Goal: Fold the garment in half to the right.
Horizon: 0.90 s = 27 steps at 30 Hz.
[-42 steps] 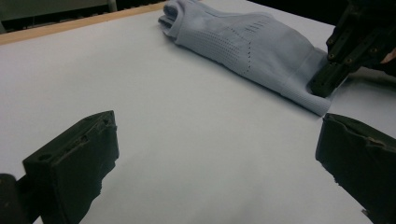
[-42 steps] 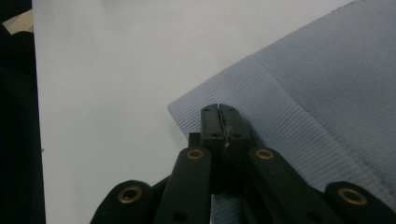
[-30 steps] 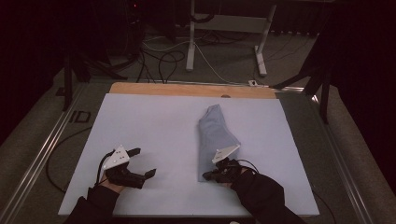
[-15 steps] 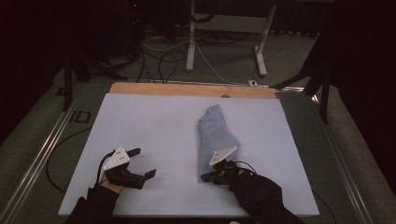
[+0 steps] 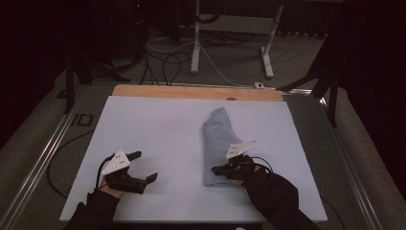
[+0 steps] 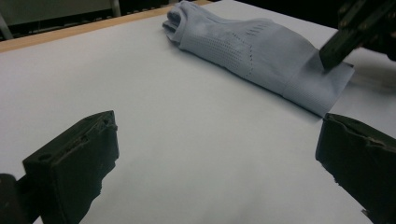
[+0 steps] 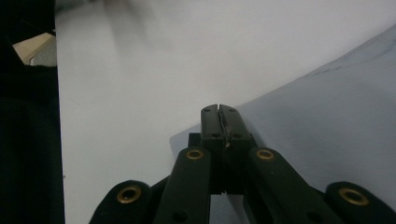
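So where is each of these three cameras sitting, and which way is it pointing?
High view: above the person's side, looking forward and down on the white table; both sleeved forearms, the left gripper and the right gripper show.
Left gripper view: rides the left gripper, looking low across the table between its open fingers at the blue sock.
Right gripper view: rides the right gripper, looking along its closed fingers pinching the sock's edge.
All three share the sock.
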Tool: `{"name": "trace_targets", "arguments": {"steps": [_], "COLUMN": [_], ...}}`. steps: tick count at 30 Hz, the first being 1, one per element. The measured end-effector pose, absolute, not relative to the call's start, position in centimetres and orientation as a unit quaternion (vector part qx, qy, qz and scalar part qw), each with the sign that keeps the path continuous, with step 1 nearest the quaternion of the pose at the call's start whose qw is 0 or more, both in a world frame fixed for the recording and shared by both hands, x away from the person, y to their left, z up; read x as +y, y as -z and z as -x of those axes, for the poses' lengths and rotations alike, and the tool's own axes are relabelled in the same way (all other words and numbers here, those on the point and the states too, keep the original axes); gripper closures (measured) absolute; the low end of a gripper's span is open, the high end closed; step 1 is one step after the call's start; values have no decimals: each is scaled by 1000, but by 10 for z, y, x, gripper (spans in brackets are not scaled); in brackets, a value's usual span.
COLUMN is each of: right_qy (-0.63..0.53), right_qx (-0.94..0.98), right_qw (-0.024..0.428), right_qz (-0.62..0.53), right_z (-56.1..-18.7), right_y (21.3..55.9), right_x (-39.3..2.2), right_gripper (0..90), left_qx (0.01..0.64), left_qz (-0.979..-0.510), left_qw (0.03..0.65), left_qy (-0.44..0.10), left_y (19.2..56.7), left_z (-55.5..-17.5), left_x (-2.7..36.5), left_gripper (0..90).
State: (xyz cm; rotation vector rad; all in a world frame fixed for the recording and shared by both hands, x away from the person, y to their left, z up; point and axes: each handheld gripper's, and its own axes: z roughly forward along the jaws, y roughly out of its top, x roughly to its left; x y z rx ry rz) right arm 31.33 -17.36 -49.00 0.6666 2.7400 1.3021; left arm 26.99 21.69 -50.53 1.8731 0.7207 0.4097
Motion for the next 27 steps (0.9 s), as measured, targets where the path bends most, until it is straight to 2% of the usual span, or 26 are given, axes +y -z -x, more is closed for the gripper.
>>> {"name": "trace_targets", "arguments": {"steps": [5,12,17,19,22,27], "right_qy": [-436,-456,-462,-467,-473,-482], "right_qx": [873,857,852,849,848,840], "right_qw": [28,40,53,53,43,50], "right_qz": [-218,-237,-241,-243,-236,-245], "right_z": [-320,-325,-325,-325,-326,-329], "right_y": [482,477,474,473,473,475], "right_x": [-183,-198,-203,-205,-208,-212], "right_gripper": [763,423,254,162,85,84], "left_qx": [302,301,298,295,295,290], "left_qz": [-781,-785,-787,-789,-790,-796], "left_qw": [520,517,517,515,515,511], "left_qy": [-169,-161,-157,-157,-153,-148], "left_y": [505,506,505,505,505,504], "left_z": [-270,-271,-271,-271,-271,-271], "left_x": [218,219,219,219,219,219], "left_gripper": [6,6,6,6,6,6]}}
